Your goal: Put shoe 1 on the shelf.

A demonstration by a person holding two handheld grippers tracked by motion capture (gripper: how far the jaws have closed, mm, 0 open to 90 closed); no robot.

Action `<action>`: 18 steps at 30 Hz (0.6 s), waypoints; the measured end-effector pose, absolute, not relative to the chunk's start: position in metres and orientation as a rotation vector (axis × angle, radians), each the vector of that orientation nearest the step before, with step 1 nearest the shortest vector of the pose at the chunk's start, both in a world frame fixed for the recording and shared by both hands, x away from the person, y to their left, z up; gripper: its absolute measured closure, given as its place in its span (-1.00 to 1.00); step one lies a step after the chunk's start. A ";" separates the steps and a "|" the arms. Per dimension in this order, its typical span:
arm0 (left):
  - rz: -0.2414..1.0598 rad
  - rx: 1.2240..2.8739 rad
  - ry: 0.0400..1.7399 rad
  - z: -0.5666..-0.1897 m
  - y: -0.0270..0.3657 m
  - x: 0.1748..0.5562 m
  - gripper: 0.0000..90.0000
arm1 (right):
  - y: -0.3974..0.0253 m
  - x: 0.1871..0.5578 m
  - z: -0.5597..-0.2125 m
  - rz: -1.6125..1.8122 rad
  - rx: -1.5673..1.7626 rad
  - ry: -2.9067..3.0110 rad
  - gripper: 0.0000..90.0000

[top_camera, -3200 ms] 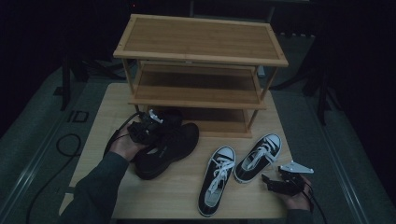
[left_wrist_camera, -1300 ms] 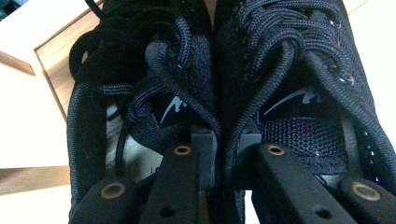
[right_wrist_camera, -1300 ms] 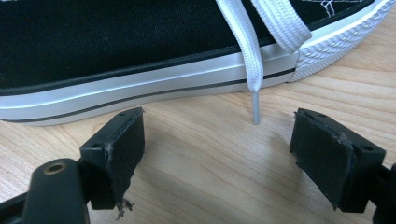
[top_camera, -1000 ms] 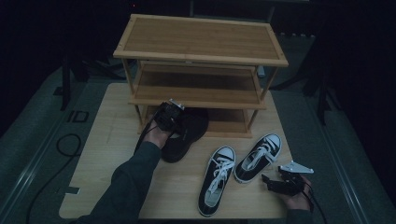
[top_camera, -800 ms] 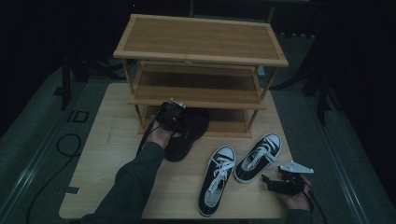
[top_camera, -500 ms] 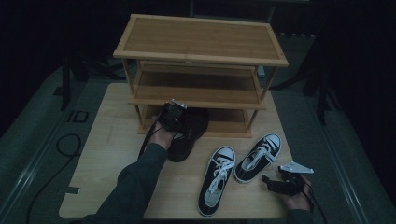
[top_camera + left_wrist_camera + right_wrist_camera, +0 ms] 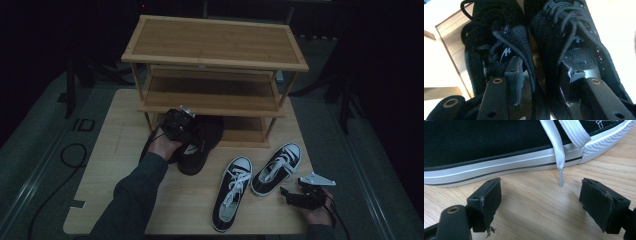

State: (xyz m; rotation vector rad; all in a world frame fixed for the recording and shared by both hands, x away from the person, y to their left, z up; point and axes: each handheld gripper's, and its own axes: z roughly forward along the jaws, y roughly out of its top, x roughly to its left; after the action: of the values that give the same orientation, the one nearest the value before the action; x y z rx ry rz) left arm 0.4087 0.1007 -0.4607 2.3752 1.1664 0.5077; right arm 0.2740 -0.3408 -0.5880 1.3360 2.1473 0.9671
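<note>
Right gripper (image 7: 292, 196) is resting at lower right of the high view, jaws wide apart, holding nothing, just beside two black-and-white canvas sneakers (image 7: 252, 184) that are lying mid-frame on the pale wooden table (image 7: 107, 160). Left gripper (image 7: 186, 126) is clamping the inner collars of two black knit lace-up trainers (image 7: 197, 146); since seconds ago it has carried them forward to the bamboo three-tier shoe rack (image 7: 215, 60), toes now going under the bottom shelf, so placement looks nearly done. Count: four shoes, one rack.
</note>
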 end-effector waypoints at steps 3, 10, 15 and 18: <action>0.488 2.360 1.135 -0.454 0.106 0.403 0.40 | -0.341 0.274 -0.588 0.967 1.336 2.147 -0.61; 0.421 2.346 1.039 -0.439 0.117 0.388 0.67 | -0.341 0.274 -0.588 0.968 1.337 2.146 -0.61; 0.387 2.351 0.995 -0.437 0.125 0.379 0.86 | -0.341 0.274 -0.588 0.968 1.336 2.146 -0.61; 0.387 2.365 0.970 -0.436 0.129 0.373 1.00 | -0.341 0.274 -0.588 0.967 1.336 2.146 -0.61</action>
State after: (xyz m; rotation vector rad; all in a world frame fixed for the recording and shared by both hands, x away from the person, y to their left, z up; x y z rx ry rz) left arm 0.3731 0.1289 -0.4364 2.3651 0.9695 0.3868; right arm 0.2740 -0.3408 -0.5880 1.3359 2.1465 0.9672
